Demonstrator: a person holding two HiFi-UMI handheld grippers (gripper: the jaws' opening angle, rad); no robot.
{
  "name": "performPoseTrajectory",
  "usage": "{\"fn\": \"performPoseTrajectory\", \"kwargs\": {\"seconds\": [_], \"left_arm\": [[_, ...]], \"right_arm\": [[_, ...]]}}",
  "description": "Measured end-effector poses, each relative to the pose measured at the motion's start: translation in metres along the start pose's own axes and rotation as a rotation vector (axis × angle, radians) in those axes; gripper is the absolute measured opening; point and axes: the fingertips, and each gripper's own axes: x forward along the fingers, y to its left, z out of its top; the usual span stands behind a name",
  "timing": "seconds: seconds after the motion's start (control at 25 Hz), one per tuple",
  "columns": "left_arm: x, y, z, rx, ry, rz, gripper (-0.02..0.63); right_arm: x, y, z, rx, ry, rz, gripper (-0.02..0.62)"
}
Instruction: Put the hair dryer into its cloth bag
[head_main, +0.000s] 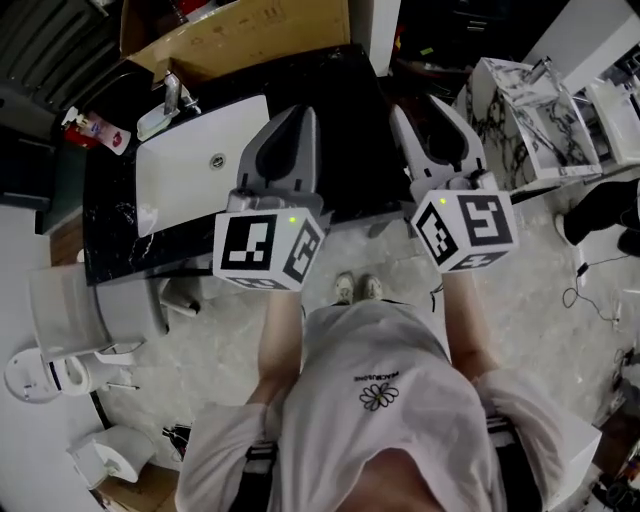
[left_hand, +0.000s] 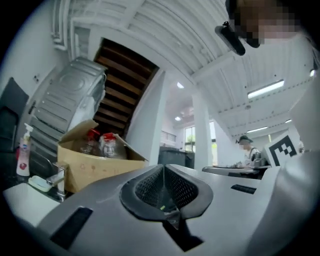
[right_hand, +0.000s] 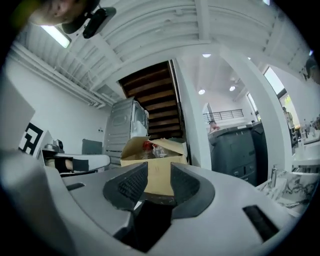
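Black stone surface (head_main: 115, 215) lies beyond both: left gripper (left_hand: 163, 175) closed on nothing, right gripper (right_hand: 154, 180) parted, empty (hair dryer and cloth bag show nowhere).

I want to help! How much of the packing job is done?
Nothing shows as done: no hair dryer or cloth bag is in any view. In hand: nothing; the left gripper is shut, empty, the right gripper open, empty, both near the black counter. Seemingly, everything is left.
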Motion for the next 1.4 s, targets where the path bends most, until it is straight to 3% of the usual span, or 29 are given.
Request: {"fn": "performPoseTrajectory", "kwargs": {"seconds": [0.16, 0.36, 0.56, 1.4], "left_arm": [[-0.021, 0.01, 0.005, 0.057, -0.054, 0.137, 0.015], [-0.04, 0.018, 0.0, 0.106, -0.07, 0.22, 0.015], [-0.049, 0.026, -0.011, 0.072, -0.06, 0.233, 0.015], [-0.045, 0.018, -0.007, 0.086, -0.078, 0.202, 0.015]], "right_arm": [[-0.001, 0.022, 0.006, -0.025, -0.055, 0.024, 0.036], [-0.005, 0.037, -0.002, -0.013, -0.072, 0.028, 0.013], [-0.01, 0.048, -0.018, -0.036, -0.037, 0.026, 0.014], [-0.016, 0.046, -0.025, -0.034, -0.008, 0.009, 0.012]]}}
